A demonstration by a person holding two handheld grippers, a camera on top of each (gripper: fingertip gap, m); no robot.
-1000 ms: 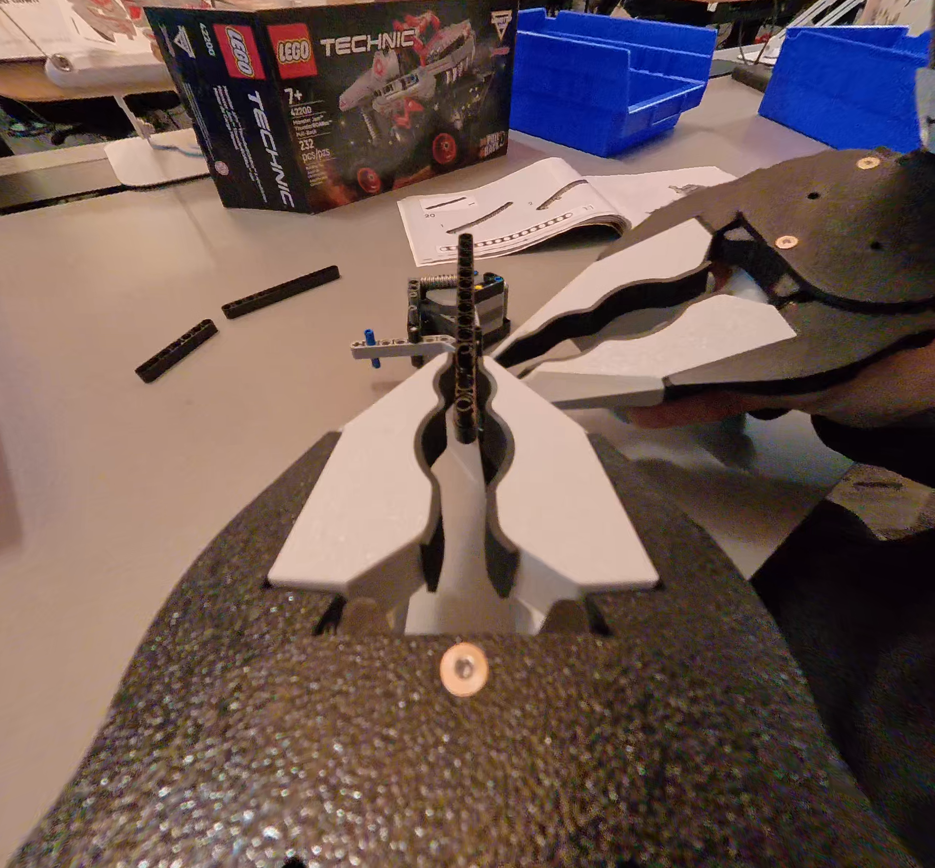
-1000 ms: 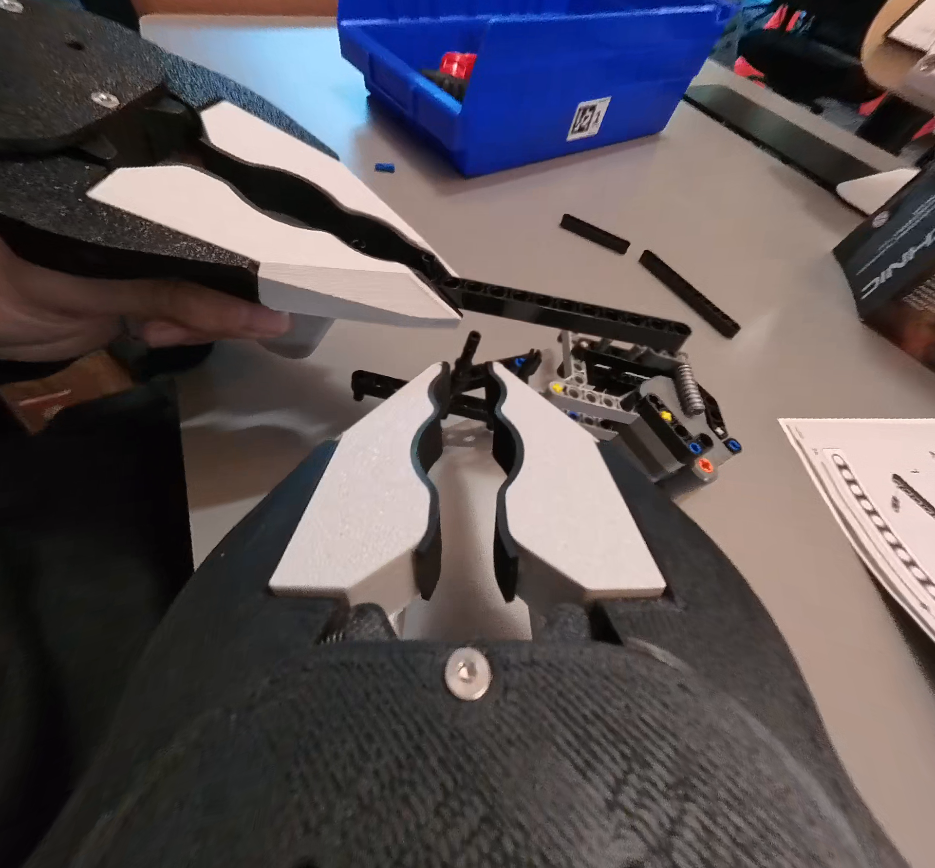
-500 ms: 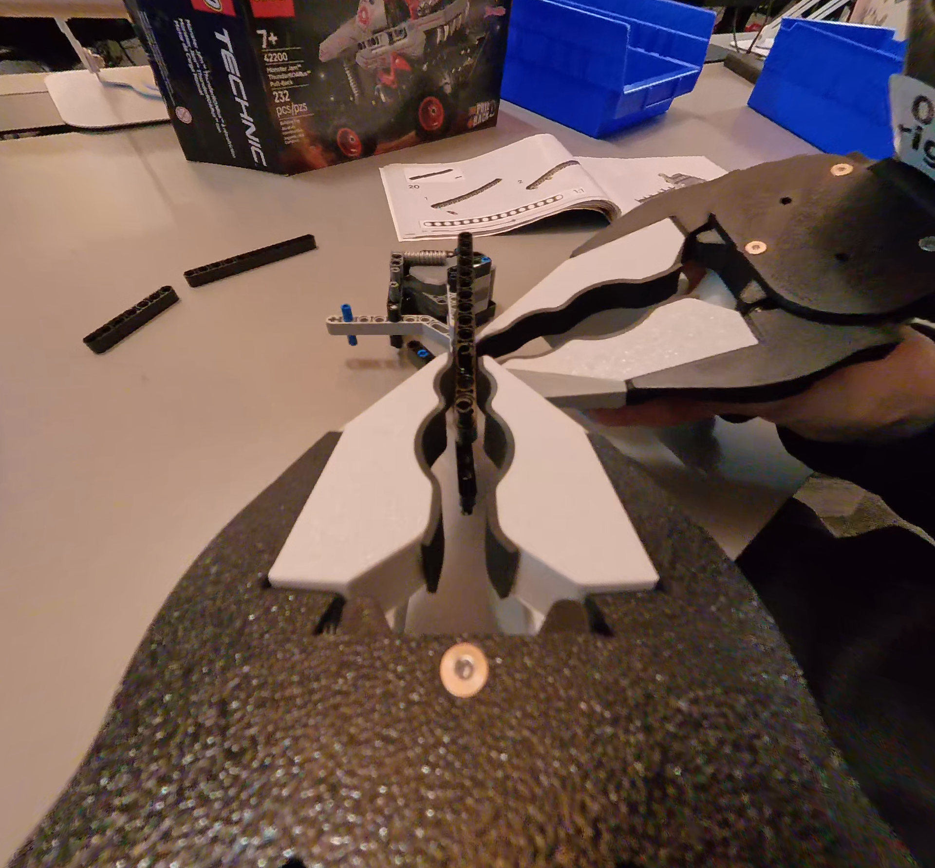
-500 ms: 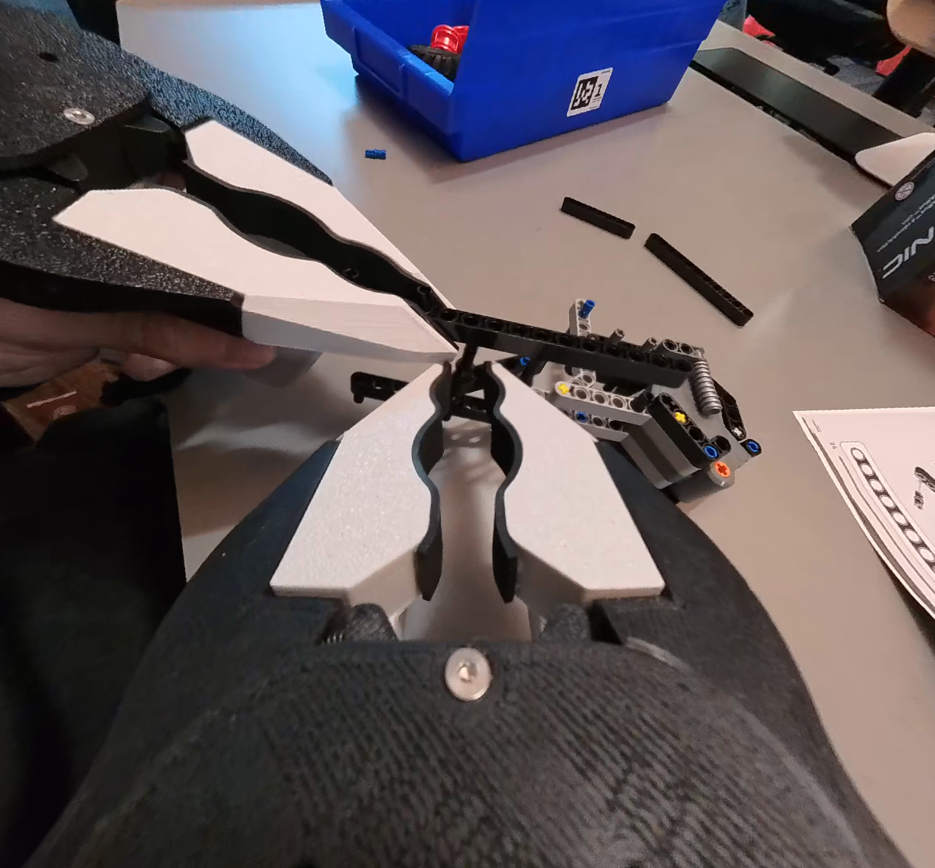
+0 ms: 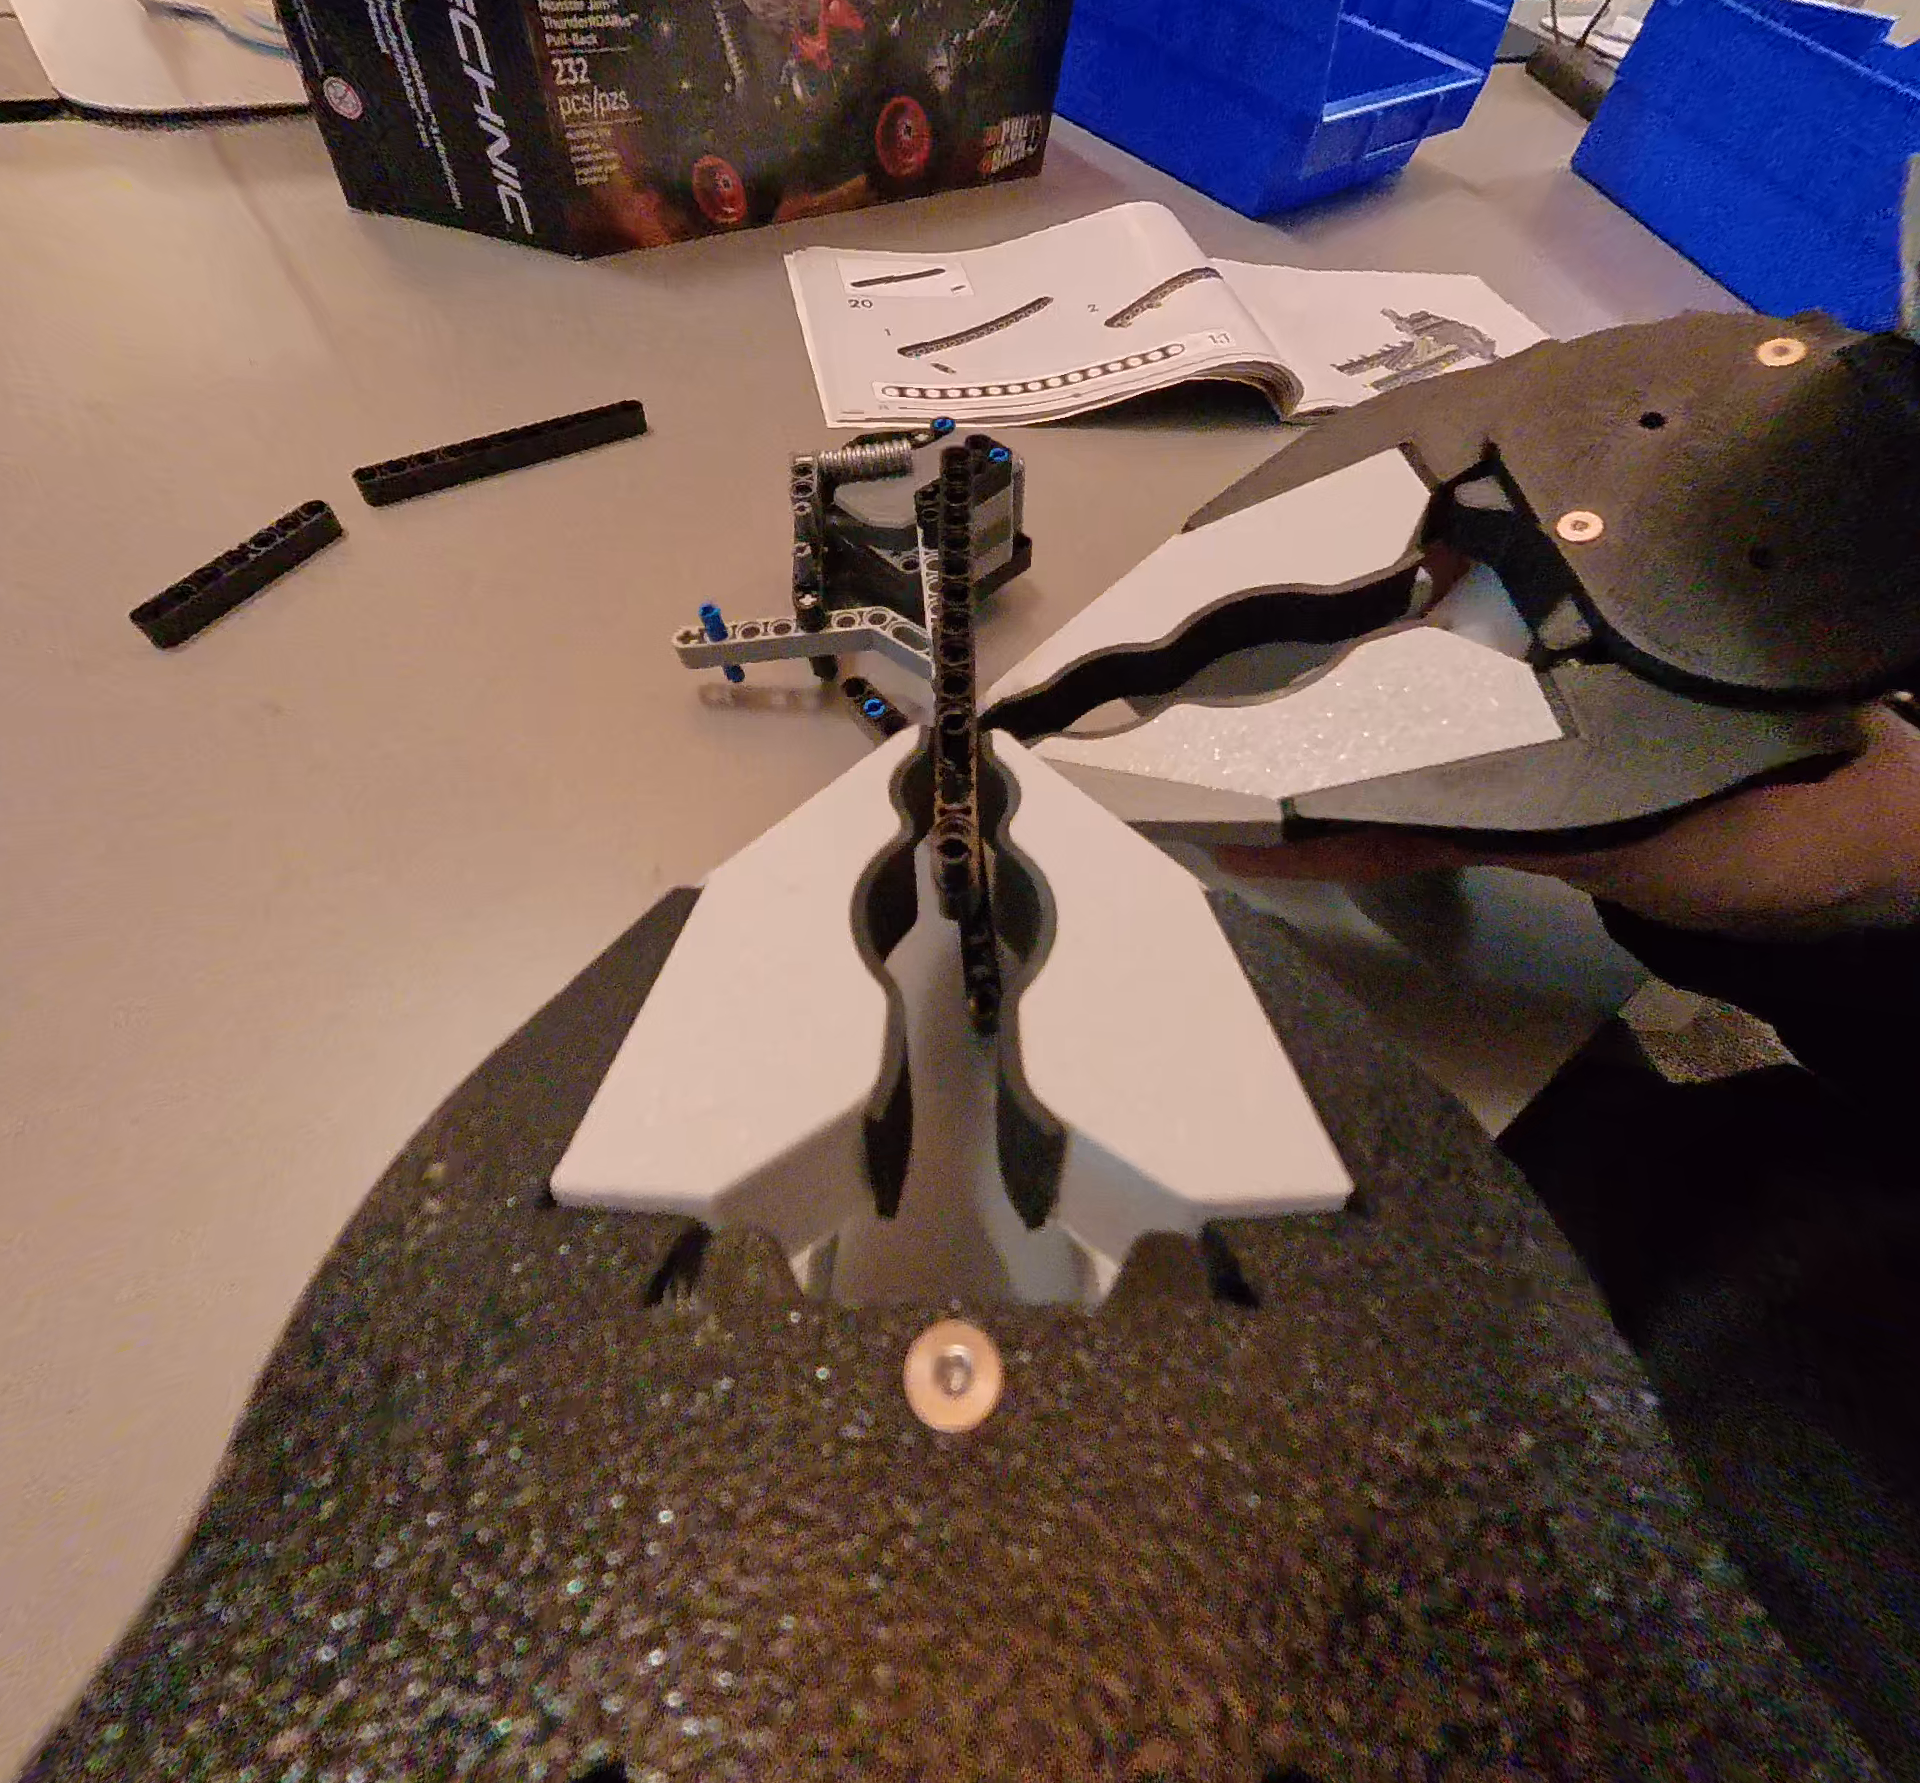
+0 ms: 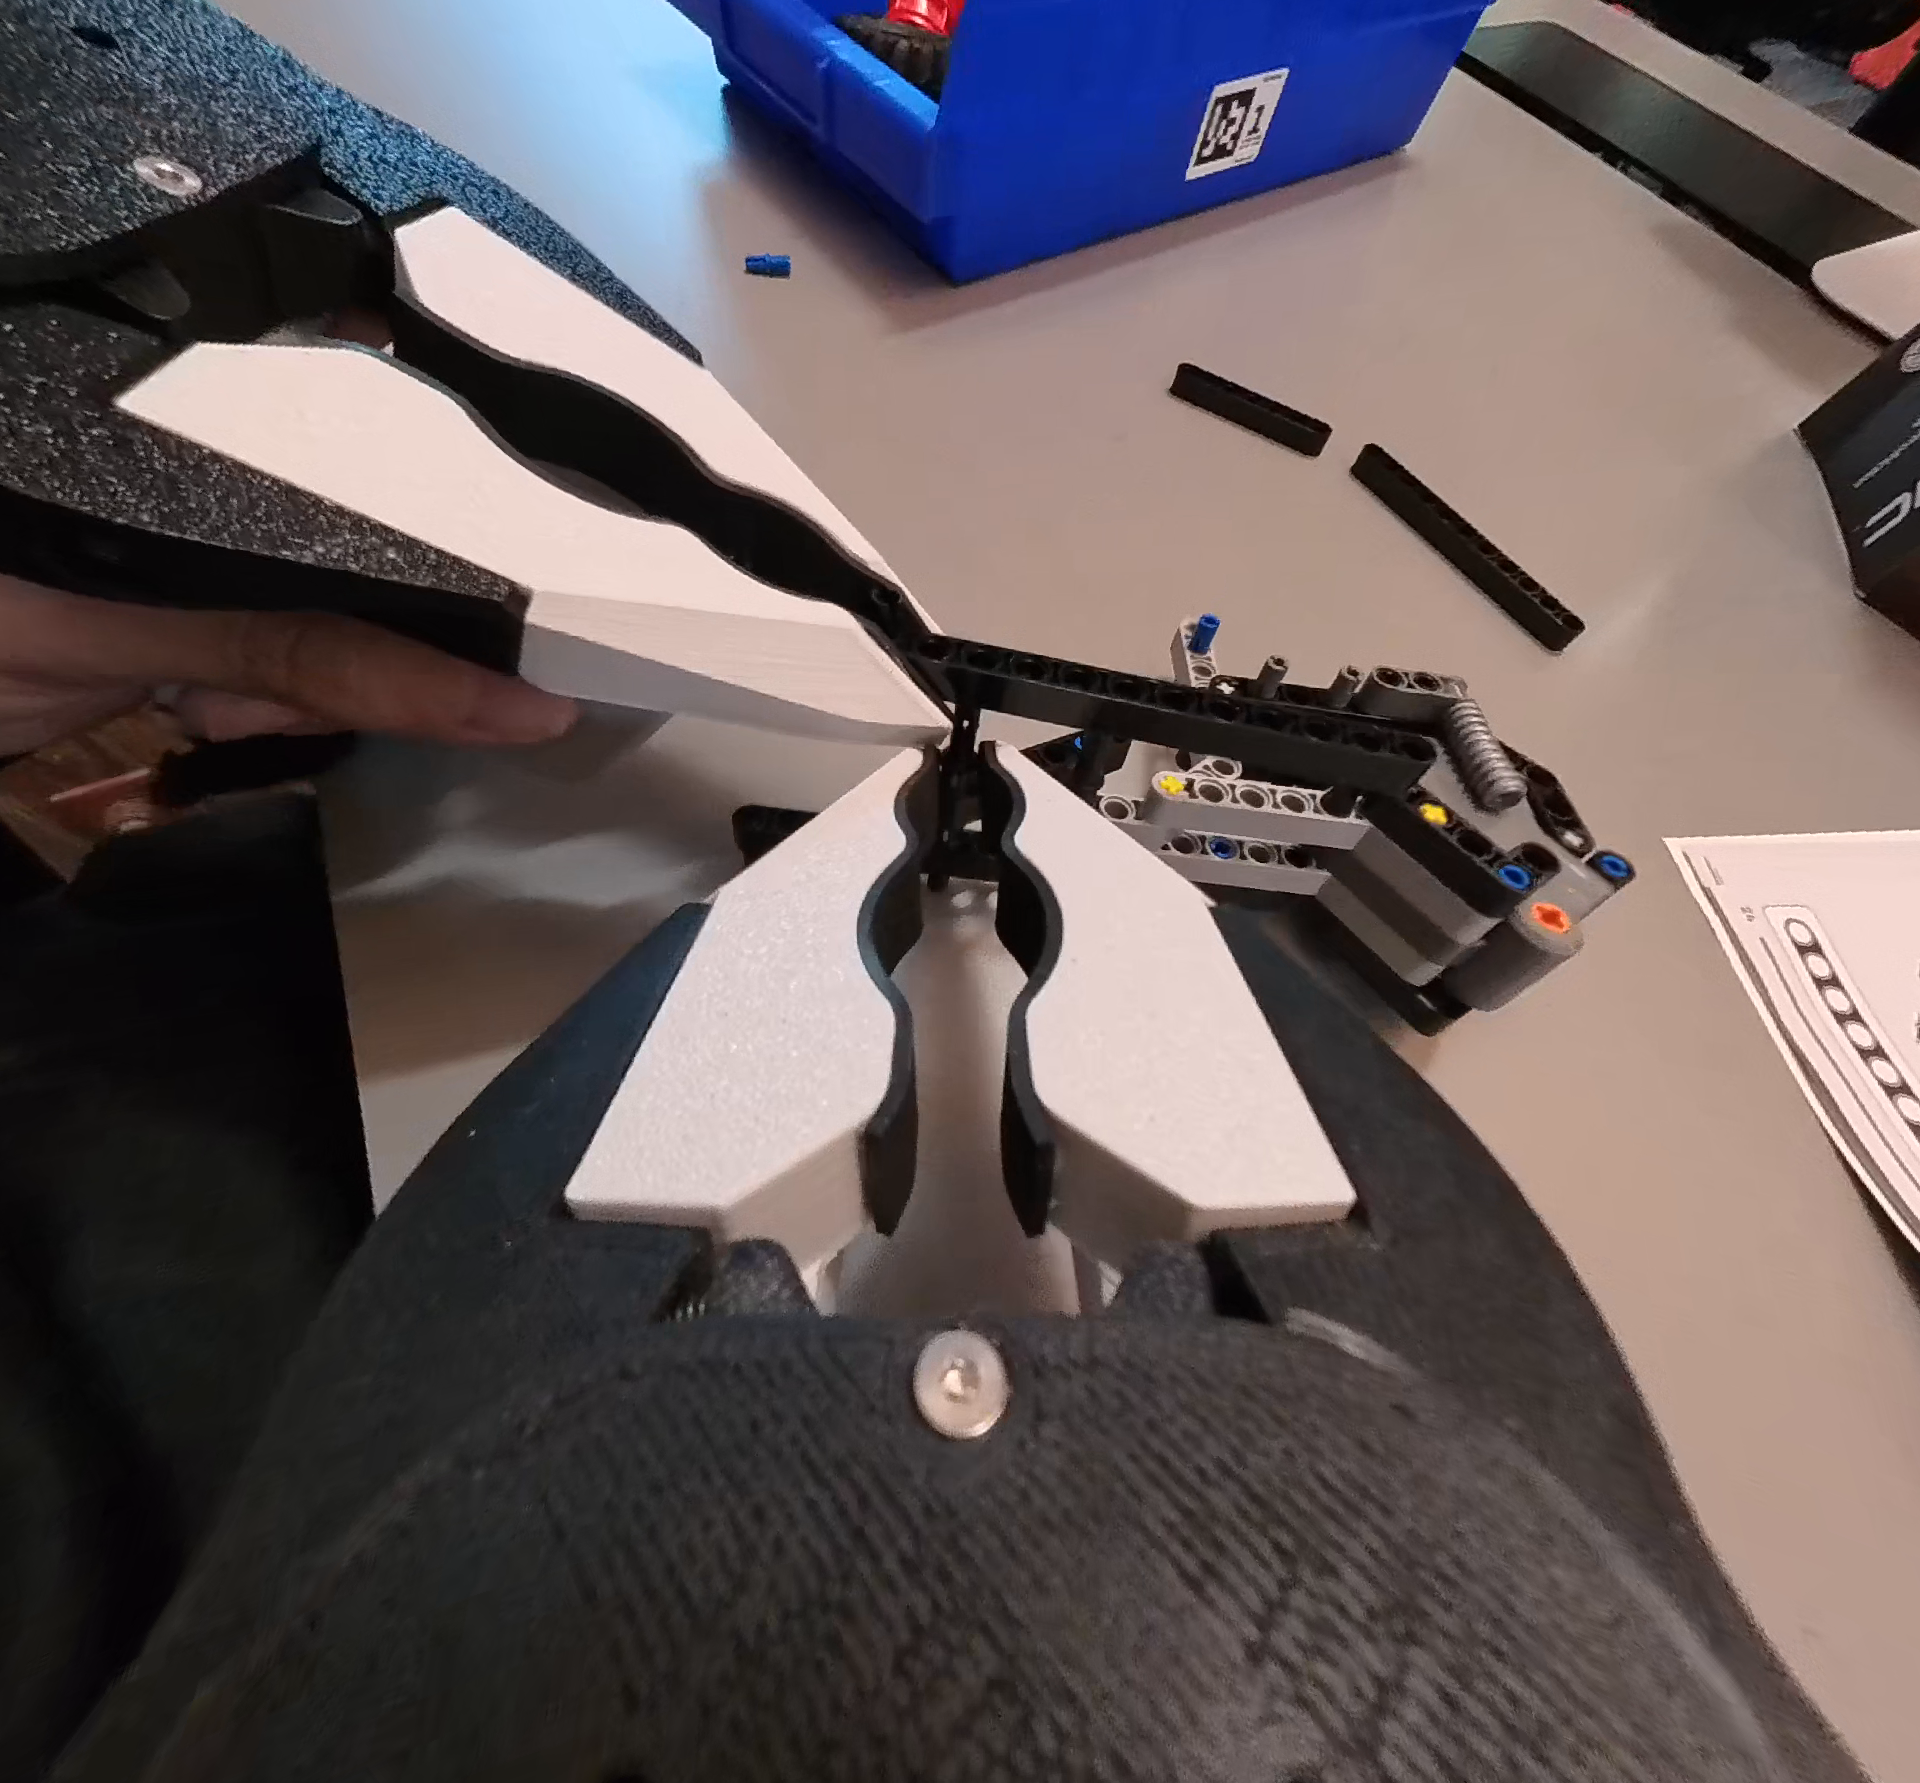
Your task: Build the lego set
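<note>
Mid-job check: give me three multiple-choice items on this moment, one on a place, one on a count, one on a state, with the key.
1. Where does the open instruction booklet lie?
A. in front of the lego box
B. inside a blue bin
C. under the model

2. How many loose black beams lie flat on the table, apart from the model?
A. none
B. two
C. five

3. The left hand-held gripper is:
A. wide open
B. shut on the long black beam
C. out of view

Key: 1 A, it lies flat before the box. 2 B, a short beam and a longer beam. 3 B, the fingers pinch the beam over the partly built model.
</note>
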